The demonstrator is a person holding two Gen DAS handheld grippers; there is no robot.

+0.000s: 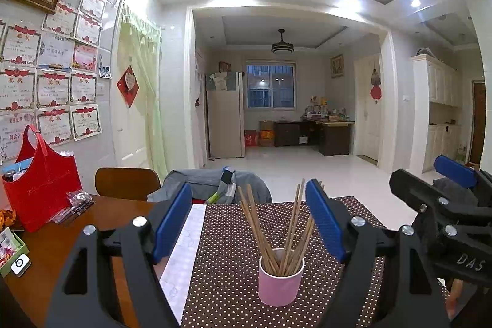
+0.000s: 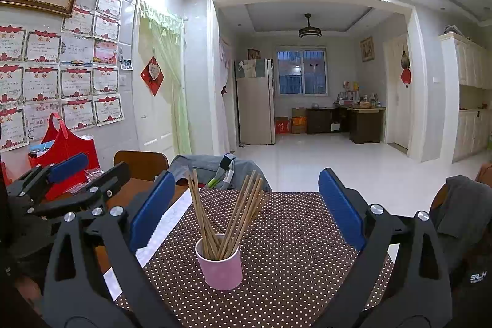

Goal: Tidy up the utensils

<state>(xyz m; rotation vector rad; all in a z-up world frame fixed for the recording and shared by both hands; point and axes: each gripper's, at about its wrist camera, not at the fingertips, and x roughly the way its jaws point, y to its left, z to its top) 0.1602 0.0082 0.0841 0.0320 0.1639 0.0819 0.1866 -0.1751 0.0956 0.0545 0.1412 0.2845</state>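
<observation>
The cup (image 2: 219, 265) looks like matt pink paper or plastic, hard to tell which. The chopsticks (image 2: 229, 215) in it are plain pale wood or bamboo, no shine. The cloth (image 2: 292, 235) under it is brown with white dots and a slight sheen, maybe coated fabric. The table (image 1: 92, 223) is glossy varnished wood. Both grippers have matt black plastic frames, silvery metal bolts and ribbed blue pads (image 1: 324, 219). The red bag (image 1: 43, 183) looks like stiff felt. The floor (image 2: 338, 162) is polished tile.
</observation>
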